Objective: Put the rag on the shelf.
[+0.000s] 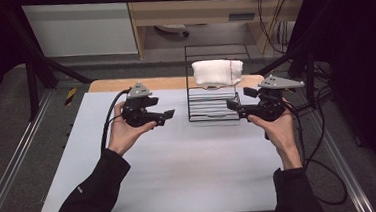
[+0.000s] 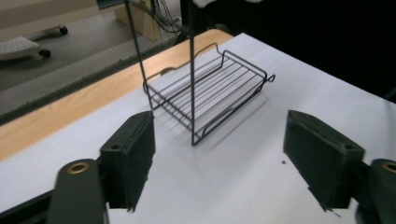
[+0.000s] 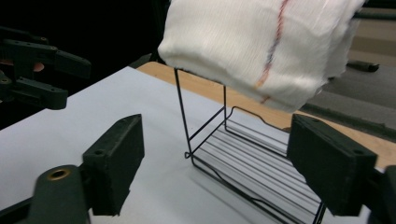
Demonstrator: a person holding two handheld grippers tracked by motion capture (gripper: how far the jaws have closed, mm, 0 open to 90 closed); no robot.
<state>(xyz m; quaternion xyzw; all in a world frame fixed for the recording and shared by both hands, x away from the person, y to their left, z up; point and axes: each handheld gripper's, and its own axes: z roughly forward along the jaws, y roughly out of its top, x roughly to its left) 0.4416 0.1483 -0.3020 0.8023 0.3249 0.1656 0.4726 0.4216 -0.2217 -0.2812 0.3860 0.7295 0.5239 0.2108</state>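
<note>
Both tongs, left (image 1: 169,115) and right (image 1: 233,105), apart, empty; white towel (image 1: 217,72) atop wire rack (image 1: 212,109).

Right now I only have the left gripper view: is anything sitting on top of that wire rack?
Observer: Yes, a folded white towel rests across the top of the wire rack.
Operator: Where is my other gripper?
Observer: The right gripper is by the rack's front right corner, with its jaws open and nothing between them.
Operator: Any marking on the towel?
Observer: In the right gripper view, a thin reddish stripe runs across the towel.
</note>
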